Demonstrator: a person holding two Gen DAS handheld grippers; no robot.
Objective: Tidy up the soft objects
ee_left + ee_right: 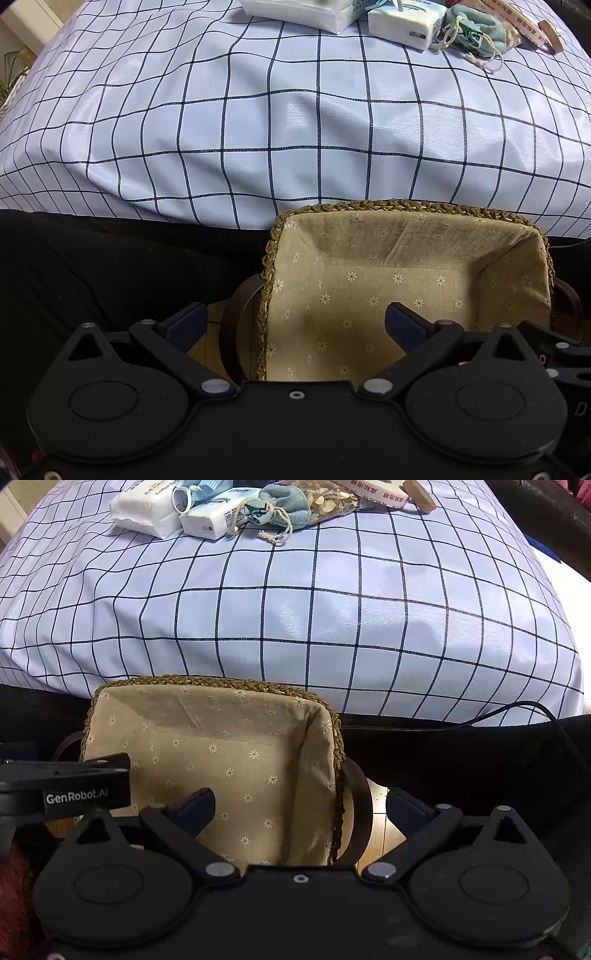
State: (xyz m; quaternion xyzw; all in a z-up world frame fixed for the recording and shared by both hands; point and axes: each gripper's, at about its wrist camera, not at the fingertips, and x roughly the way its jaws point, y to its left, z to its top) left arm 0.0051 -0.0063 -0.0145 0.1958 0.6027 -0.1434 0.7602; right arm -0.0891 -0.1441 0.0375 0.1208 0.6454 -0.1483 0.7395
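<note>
Soft things (pixel 280 502) lie far from the empty basket (pixel 221 753); both grippers (pixel 295 325) (pixel 301 808) wide open, holding nothing: reach gently.

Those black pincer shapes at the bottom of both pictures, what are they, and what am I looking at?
They are two hand-held grippers, one in each of a person's hands; no robot arm is involved. Each carries a wide-angle camera looking forward along its two fingers. One picture comes from the left gripper, the other from the right gripper. Both are open and hold nothing. Just beyond them is an empty woven basket with a beige flowered cloth lining. Behind it lies a pale blue checked tablecloth. At its far edge sit white tissue packs, a small teal drawstring pouch and a clear bag of dried pieces.
</note>
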